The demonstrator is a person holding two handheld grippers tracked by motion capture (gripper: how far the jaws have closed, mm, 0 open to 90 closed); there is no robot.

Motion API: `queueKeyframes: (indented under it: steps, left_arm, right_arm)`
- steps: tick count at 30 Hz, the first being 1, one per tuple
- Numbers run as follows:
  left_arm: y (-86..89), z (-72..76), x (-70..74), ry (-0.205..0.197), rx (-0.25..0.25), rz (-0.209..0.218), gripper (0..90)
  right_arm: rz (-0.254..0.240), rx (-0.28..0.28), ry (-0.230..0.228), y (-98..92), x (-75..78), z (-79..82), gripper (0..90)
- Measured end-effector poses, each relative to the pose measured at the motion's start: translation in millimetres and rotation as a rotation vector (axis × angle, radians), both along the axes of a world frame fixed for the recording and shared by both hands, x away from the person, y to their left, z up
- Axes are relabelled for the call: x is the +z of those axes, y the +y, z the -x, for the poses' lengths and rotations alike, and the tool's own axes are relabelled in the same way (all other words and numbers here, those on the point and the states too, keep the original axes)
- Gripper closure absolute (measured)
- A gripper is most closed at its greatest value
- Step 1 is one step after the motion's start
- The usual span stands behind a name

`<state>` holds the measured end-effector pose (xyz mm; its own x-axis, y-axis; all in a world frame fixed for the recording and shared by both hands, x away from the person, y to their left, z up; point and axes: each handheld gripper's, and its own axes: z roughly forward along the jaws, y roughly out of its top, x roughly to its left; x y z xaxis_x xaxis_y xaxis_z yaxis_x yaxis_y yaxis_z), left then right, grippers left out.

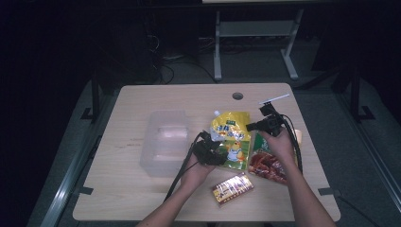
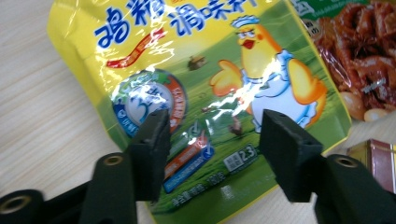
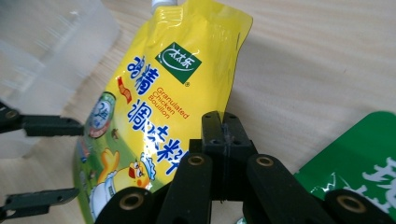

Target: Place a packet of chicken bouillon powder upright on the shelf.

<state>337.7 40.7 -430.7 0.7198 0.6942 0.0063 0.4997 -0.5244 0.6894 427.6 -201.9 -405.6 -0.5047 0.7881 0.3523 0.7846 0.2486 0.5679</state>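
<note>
A yellow chicken-bouillon pouch [image 1: 231, 127] [image 2: 210, 56] [image 3: 187, 60] with a white spout lies flat on the table. My left gripper [image 1: 215, 149] [image 2: 212, 126] is open over the pouch's lower half, one jaw on each side of the printed label, pads not pressing. In the right gripper view the left gripper [image 3: 80, 159] comes in from the left with its jaws apart. My right gripper [image 1: 253, 126] [image 3: 223, 116] is shut, its tips close beside the pouch's right edge; I see nothing between its jaws.
A clear plastic container [image 1: 165, 142] [image 3: 46, 46] stands left of the pouch. A red and green snack bag [image 1: 267, 163] [image 2: 364, 37] [image 3: 359, 158] lies to the right, under the right forearm. A small red and gold box [image 1: 231, 188] [image 2: 373, 156] sits near the front edge.
</note>
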Motion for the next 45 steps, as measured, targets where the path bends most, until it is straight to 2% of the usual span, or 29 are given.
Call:
queueKeyframes:
  steps: [3,6,7,8,9,11,13,14,15,18,20,24,26,27,29,35,41,45]
  left_arm:
    - [1.6,-0.6,1.9,-0.01,0.026,0.022,33.7]
    - [2.0,-0.8,3.7,-0.02,0.038,0.037,28.5]
    - [2.3,-1.6,4.4,-0.024,0.037,0.04,28.5]
    - [2.0,-1.8,4.8,-0.018,0.044,0.045,25.7]
    - [2.4,-2.4,6.0,-0.021,0.041,0.042,25.7]
    - [2.2,-2.5,7.2,-0.026,0.051,0.059,25.0]
    - [3.8,-3.4,9.9,-0.031,0.048,0.053,24.6]
    - [3.6,-3.6,10.6,-0.035,0.057,0.068,24.1]
    - [3.9,-3.8,11.7,-0.037,0.062,0.075,24.1]
    - [4.9,-4.5,16.4,-0.059,0.063,0.088,23.2]
    - [4.7,-4.4,17.5,-0.061,0.063,0.086,23.2]
    - [4.6,-3.5,20.4,-0.079,0.069,0.082,23.6]
    - [3.2,-2.7,20.0,-0.089,0.076,0.093,23.7]
    - [3.0,-2.5,20.0,-0.091,0.065,0.071,24.0]
    - [1.8,-1.9,19.4,-0.09,0.064,0.072,24.0]
    - [-3.9,0.1,15.7,-0.086,0.042,0.037,24.4]
    - [-9.7,2.5,13.0,-0.078,0.036,0.042,24.4]
    - [-13.6,4.8,11.1,-0.081,0.023,0.037,24.4]
  right_arm:
    - [-0.019,0.007,-0.032,-2.8,12.3,7.3,89.8]
    - [-0.025,0.027,-0.073,-5.1,23.2,14.1,89.8]
    - [-0.025,0.027,-0.073,-5.1,23.2,14.1,89.8]
    - [-0.027,0.037,-0.094,-5.0,30.5,18.2,89.8]
    - [-0.027,0.037,-0.094,-5.0,30.5,18.2,89.8]
    - [-0.03,0.05,-0.126,-3.4,39.1,23.3,89.8]
    - [-0.028,0.067,-0.158,-1.6,45.7,27.4,89.8]
    - [-0.025,0.081,-0.186,1.2,53.8,33.2,89.8]
    - [-0.025,0.081,-0.186,1.2,53.8,33.2,89.8]
    - [-0.023,0.109,-0.264,5.5,66.9,46.0,89.9]
    - [-0.025,0.113,-0.277,6.0,69.0,48.5,89.9]
    - [-0.019,0.122,-0.361,7.2,78.3,60.9,89.9]
    - [-0.017,0.136,-0.397,6.4,80.0,66.4,89.9]
    - [-0.014,0.148,-0.426,4.5,80.1,72.5,89.9]
    - [-0.01,0.159,-0.451,2.0,77.6,78.0,89.9]
    - [-0.052,0.185,-0.454,-8.4,68.0,89.6,89.5]
    - [-0.083,0.198,-0.426,-19.6,56.9,99.9,88.8]
    - [-0.08,0.209,-0.394,-25.3,47.2,107.8,88.2]
